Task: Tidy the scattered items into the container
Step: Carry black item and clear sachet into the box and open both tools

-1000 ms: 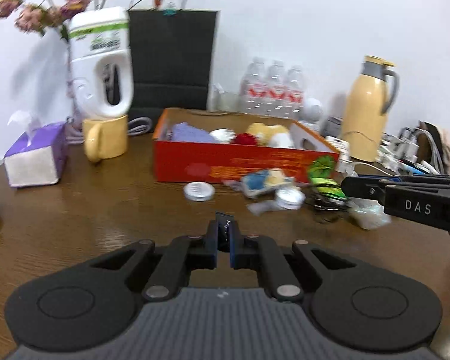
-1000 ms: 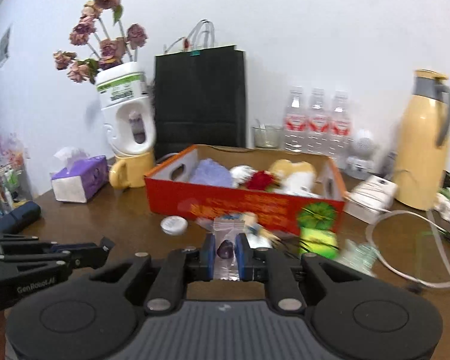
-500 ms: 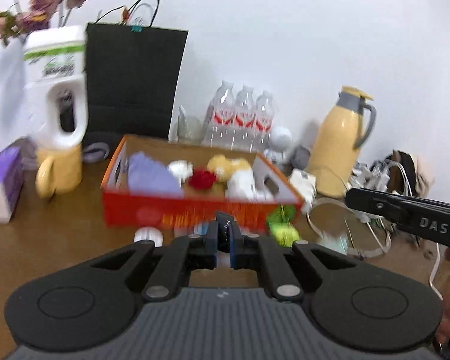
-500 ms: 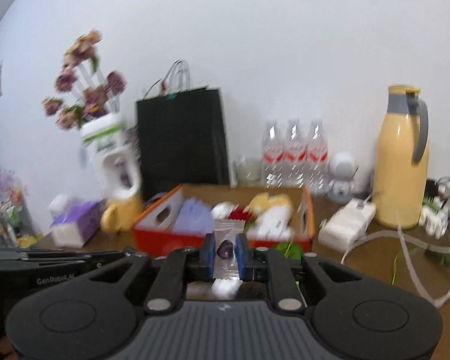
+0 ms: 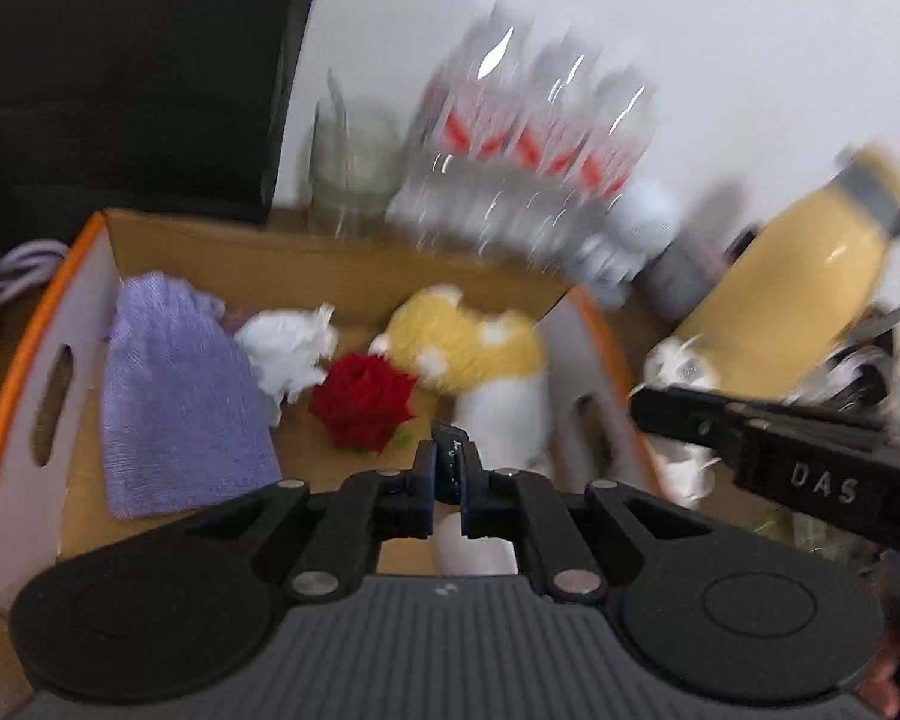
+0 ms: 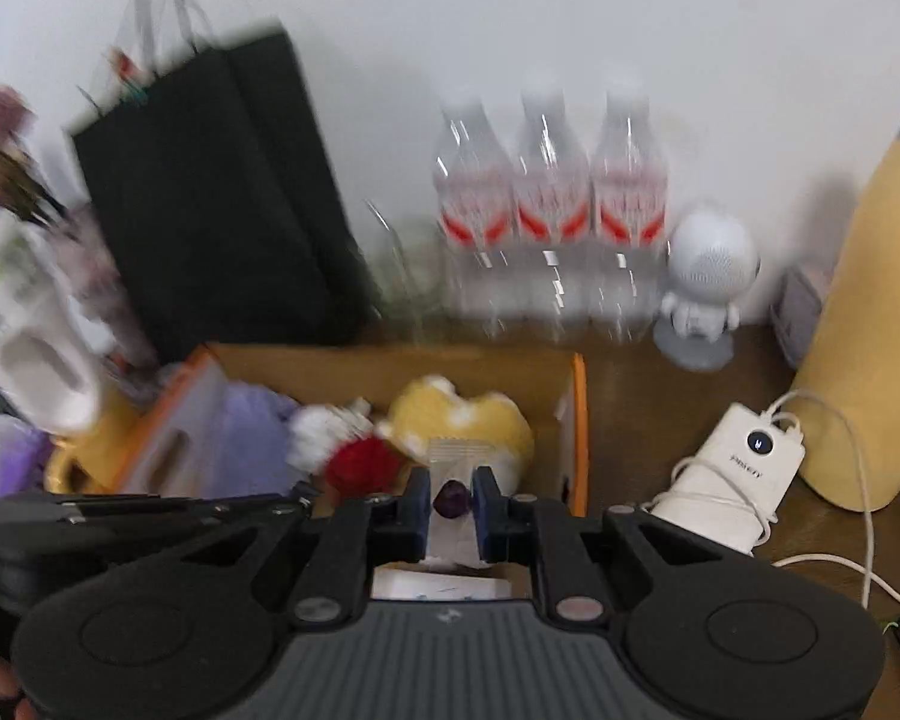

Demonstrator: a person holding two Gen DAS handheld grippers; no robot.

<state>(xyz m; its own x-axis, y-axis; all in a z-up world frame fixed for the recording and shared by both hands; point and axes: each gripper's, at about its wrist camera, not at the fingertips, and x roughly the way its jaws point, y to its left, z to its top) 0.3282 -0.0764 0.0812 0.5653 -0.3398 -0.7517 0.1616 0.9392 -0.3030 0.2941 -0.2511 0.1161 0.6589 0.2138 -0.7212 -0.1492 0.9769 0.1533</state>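
Note:
An orange cardboard box (image 5: 330,270) lies right under both grippers. In it are a purple knit pouch (image 5: 180,396), a crumpled white tissue (image 5: 291,354), a red rose (image 5: 363,402) and a yellow plush toy (image 5: 462,348). My left gripper (image 5: 448,471) is shut on a small black packet (image 5: 450,450) above the rose. My right gripper (image 6: 453,498) is shut on a clear packet with a dark purple piece (image 6: 452,497) inside, over the box's (image 6: 579,408) right half. The right gripper's fingers (image 5: 690,420) show at the right of the left wrist view.
Behind the box stand a black paper bag (image 6: 210,210), three water bottles (image 6: 549,210), a white robot figure (image 6: 705,276) and a yellow thermos (image 6: 870,300). A white power bank with cable (image 6: 732,474) lies right of the box. A white jug with flowers (image 6: 24,324) is at the left.
Both grippers have swept forward from the near table to above the box, still holding their packets. The views are blurred by the motion.

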